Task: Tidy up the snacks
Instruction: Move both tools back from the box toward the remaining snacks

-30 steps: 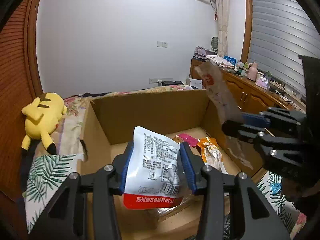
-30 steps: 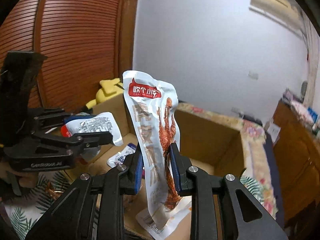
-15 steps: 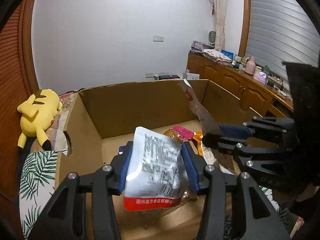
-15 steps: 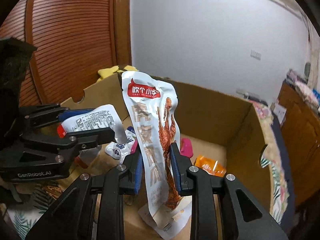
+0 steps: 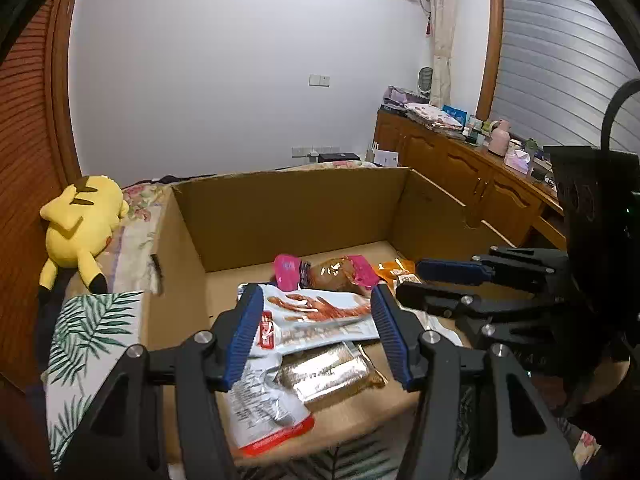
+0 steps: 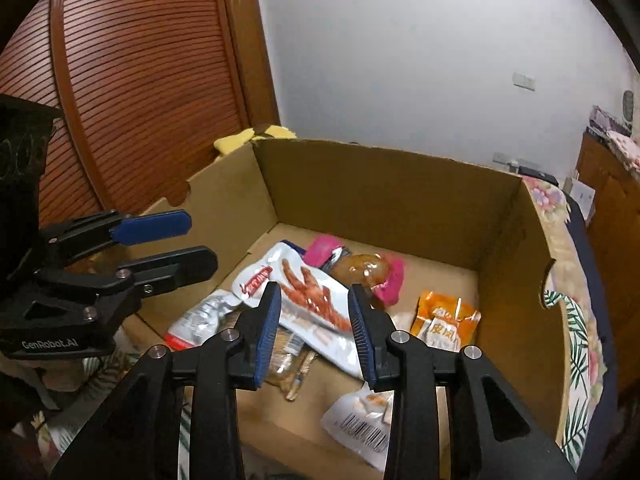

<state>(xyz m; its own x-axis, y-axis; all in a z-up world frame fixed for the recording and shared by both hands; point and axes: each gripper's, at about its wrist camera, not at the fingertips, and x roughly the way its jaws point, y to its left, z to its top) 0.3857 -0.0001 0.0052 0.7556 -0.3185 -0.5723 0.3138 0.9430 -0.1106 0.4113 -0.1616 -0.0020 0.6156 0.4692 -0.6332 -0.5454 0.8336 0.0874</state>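
Snack packets lie loose on the floor of an open cardboard box [image 5: 288, 216] that fills the middle of both views. In the left wrist view, the chicken-feet pouch [image 5: 320, 316] sits flat at lower centre, overlapping a silvery red-edged pouch [image 5: 264, 408] below it and a clear-wrapped brown snack [image 5: 332, 372] to its lower right; above them, toward the box's back wall, rests a pink-ended packet [image 5: 328, 274], and an orange packet [image 5: 396, 270] peeks out to the right. The left gripper [image 5: 316, 332] frames the chicken-feet pouch with its jaws opening and nothing pinched between them; the packets lie beneath, apart from the blue pads. The right gripper [image 6: 314, 330] likewise has its jaws opening and grips nothing, hanging over the same pouch at lower centre of its own view, with the orange packet to the right and a white barcoded packet [image 6: 360, 424] at the bottom. A yellow plush toy [image 5: 80, 224] lies on the bed at left of the box, beside a leaf-print cloth [image 5: 92, 328].
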